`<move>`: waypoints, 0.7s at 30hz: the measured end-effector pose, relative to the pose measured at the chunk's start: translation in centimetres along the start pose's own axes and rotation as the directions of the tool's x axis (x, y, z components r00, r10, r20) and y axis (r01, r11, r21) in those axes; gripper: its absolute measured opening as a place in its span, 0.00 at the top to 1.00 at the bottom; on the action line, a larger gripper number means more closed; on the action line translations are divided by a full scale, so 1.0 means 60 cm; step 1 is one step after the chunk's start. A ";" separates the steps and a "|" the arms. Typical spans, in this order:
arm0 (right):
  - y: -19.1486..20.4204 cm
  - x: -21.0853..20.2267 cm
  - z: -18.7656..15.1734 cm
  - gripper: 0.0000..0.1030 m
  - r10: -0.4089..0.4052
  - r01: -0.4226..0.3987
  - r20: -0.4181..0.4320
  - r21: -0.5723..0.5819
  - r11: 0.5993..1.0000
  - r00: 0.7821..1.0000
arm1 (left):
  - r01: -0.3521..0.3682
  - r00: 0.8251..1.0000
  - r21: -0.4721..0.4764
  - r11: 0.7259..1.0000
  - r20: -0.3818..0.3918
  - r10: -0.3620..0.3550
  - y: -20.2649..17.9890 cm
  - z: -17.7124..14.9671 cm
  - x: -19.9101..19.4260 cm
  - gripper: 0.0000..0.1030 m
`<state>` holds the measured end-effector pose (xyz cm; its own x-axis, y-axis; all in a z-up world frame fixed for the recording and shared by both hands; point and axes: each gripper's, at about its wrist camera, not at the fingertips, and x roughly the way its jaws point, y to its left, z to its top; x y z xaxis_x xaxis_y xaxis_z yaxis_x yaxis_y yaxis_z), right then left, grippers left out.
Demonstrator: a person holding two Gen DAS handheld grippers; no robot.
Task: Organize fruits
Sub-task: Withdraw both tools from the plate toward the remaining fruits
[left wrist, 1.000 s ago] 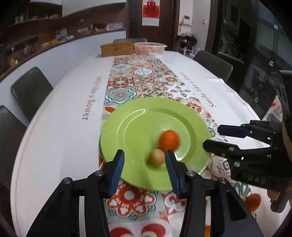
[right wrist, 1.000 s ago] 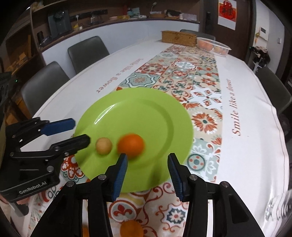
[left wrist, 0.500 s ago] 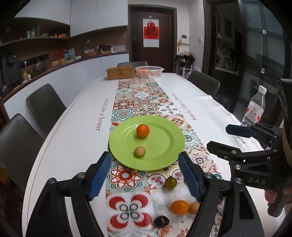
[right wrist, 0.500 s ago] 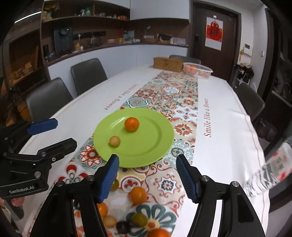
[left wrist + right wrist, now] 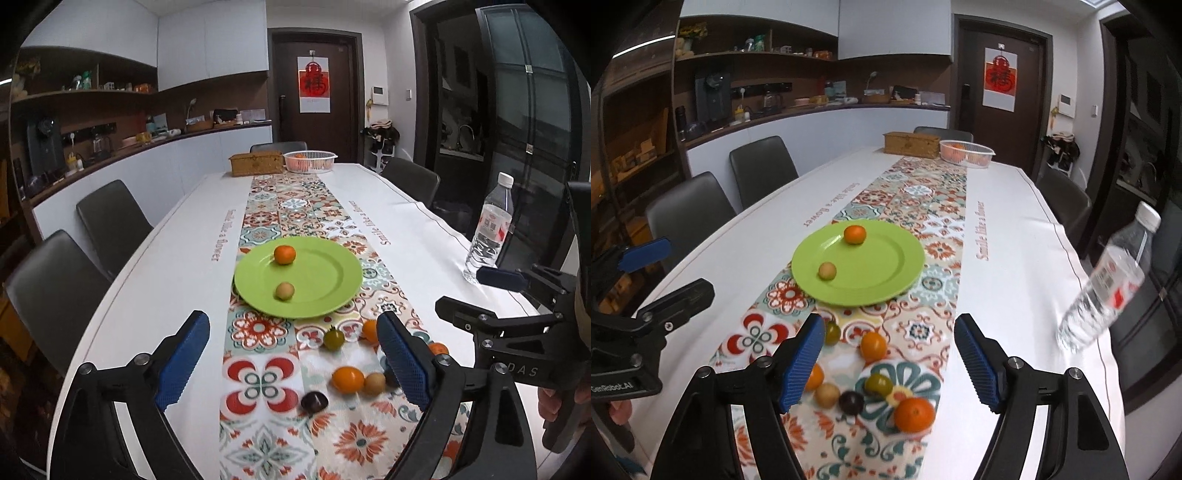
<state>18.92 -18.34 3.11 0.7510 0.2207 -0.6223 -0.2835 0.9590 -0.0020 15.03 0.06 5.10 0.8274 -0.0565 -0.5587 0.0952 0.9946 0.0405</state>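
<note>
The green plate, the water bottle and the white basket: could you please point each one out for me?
green plate (image 5: 325, 291): left wrist view, bare middle of the plate.
water bottle (image 5: 491, 229): left wrist view, on its label.
white basket (image 5: 967, 152): right wrist view, on its side wall.

"Smile like a flower", tablecloth (image 5: 1015, 236)

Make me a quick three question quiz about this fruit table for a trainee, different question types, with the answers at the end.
1. How many fruits lie on the green plate?
2. True or false: the left gripper holds a fruit.
3. The water bottle stands: A) on the plate, B) near the table's edge, C) in the white basket.

Key: 1. Two, an orange and a small tan fruit. 2. False; its jaws are opening, empty. 3. B.
</note>
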 end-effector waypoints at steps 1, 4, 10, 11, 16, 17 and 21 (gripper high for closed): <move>-0.001 -0.002 -0.008 0.29 -0.001 0.001 -0.006 0.006 1.000 1.000 | 0.000 1.000 -0.003 1.000 -0.007 0.000 -0.001 -0.004 -0.001 0.10; -0.004 -0.007 -0.027 0.29 -0.006 0.006 -0.025 0.020 1.000 1.000 | 0.006 1.000 -0.015 1.000 -0.023 -0.006 -0.004 -0.019 -0.004 0.10; -0.012 -0.010 -0.064 0.29 -0.014 0.018 -0.069 0.063 0.998 0.998 | 0.001 0.998 -0.016 1.000 -0.066 -0.002 -0.012 -0.050 -0.003 0.10; -0.013 -0.009 -0.068 0.29 -0.016 0.021 -0.076 0.065 0.998 0.997 | 0.003 0.997 -0.017 1.000 -0.074 -0.004 -0.014 -0.053 -0.001 0.10; -0.018 0.001 -0.092 0.29 -0.015 0.026 -0.125 0.087 0.996 0.992 | 0.017 0.993 -0.019 1.000 -0.114 -0.019 -0.017 -0.075 0.010 0.10; -0.019 0.003 -0.096 0.29 -0.017 0.029 -0.132 0.089 0.996 0.991 | 0.017 0.992 -0.018 1.000 -0.123 -0.019 -0.017 -0.079 0.013 0.10; -0.023 0.012 -0.109 0.29 -0.034 0.050 -0.161 0.092 0.994 0.986 | 0.018 0.986 -0.018 1.000 -0.164 -0.021 -0.017 -0.093 0.033 0.10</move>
<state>15.95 -20.65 -2.46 0.6546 0.1563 -0.7396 -0.1897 0.9811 0.0395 13.47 -0.57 -0.64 0.7236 -0.0620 -0.6874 0.0998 0.9949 0.0153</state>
